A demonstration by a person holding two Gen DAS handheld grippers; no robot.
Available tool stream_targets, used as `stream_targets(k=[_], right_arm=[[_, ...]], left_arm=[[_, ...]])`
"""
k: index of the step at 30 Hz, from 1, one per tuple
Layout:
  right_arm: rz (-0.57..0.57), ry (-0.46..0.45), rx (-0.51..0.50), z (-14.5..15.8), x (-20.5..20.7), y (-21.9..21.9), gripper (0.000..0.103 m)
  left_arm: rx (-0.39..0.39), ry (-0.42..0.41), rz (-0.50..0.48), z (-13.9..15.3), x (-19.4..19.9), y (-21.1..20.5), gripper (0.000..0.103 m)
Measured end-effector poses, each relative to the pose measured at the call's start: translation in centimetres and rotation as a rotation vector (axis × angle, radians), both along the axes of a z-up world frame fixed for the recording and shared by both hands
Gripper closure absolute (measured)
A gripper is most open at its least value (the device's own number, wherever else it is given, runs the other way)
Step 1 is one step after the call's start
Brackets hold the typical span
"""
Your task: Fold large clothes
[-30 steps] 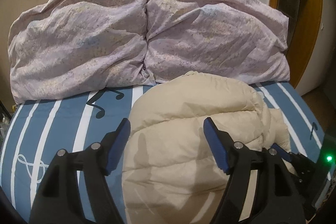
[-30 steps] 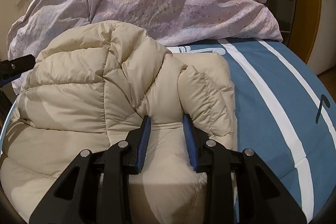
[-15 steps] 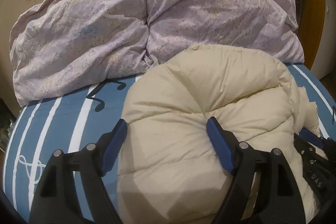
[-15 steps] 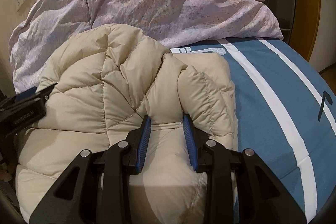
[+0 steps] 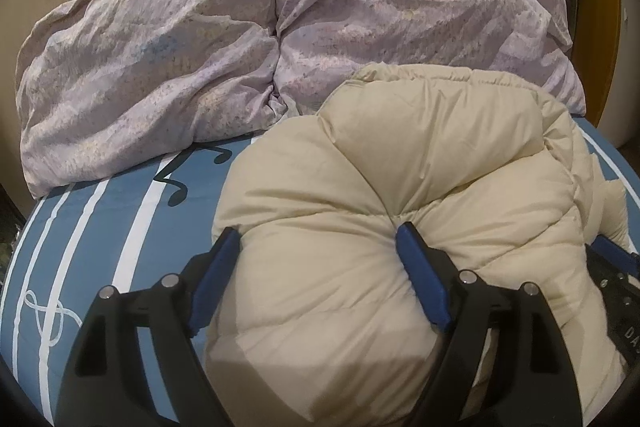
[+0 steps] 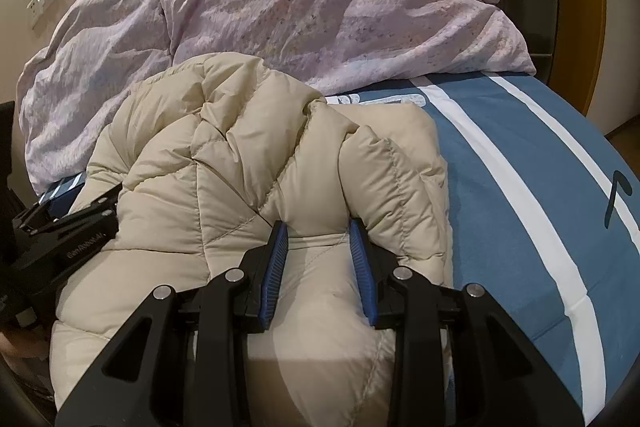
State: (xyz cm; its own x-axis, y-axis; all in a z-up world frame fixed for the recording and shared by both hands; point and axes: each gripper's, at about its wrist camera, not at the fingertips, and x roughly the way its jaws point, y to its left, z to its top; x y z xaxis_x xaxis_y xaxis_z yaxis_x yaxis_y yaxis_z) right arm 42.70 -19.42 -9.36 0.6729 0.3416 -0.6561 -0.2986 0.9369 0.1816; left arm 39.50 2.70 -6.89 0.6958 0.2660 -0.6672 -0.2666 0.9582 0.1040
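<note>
**Puffy jacket pinched on both sides, mid-fold on the bed**

Right gripper point(image 6: 318, 259): blue-padded fingers point(image 6: 276, 267) closed most of the way, a thick roll of the beige quilted down jacket point(image 6: 224, 187) squeezed between them. Gap is narrow but filled with fabric, so it reads as a grip, not just resting. Left gripper point(image 5: 318, 269): fingers point(image 5: 420, 283) spread wide, straddling a fat bulge of the same jacket point(image 5: 400, 187); pads press into the fabric on both sides and a crease radiates from the right pad. Firm hold or just contact, cannot tell.

Jacket sits bunched in a mound on the blue bedsheet with white stripes point(image 6: 520, 167), far edge touching the crumpled lilac floral duvet point(image 5: 200, 47) piled at the head of the bed.

Handling, judged: light, very soft, springy. Down fill compresses under the pads and will puff back, so folds won't stay flat without pressing. Shell looks smooth, likely slippery; thin pinches may slide out. Best holds: stitched quilt seams, hem or doubled edges, taking a thick bite. Not fragile.
</note>
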Motion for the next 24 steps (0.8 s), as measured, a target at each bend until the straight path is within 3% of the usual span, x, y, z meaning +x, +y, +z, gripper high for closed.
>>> stream_targets(k=[11,24], right_arm=[[0.000,0.003,0.018,0.0,0.0,-0.3,0.068],[0.000,0.007,0.021,0.0,0.1,-0.3,0.068]], left_arm=[[-0.015,0.020,0.014,-0.5,0.7,0.4,0.016],[0.061,0.062,0.029,-0.7,1.4,-0.5,0.013]])
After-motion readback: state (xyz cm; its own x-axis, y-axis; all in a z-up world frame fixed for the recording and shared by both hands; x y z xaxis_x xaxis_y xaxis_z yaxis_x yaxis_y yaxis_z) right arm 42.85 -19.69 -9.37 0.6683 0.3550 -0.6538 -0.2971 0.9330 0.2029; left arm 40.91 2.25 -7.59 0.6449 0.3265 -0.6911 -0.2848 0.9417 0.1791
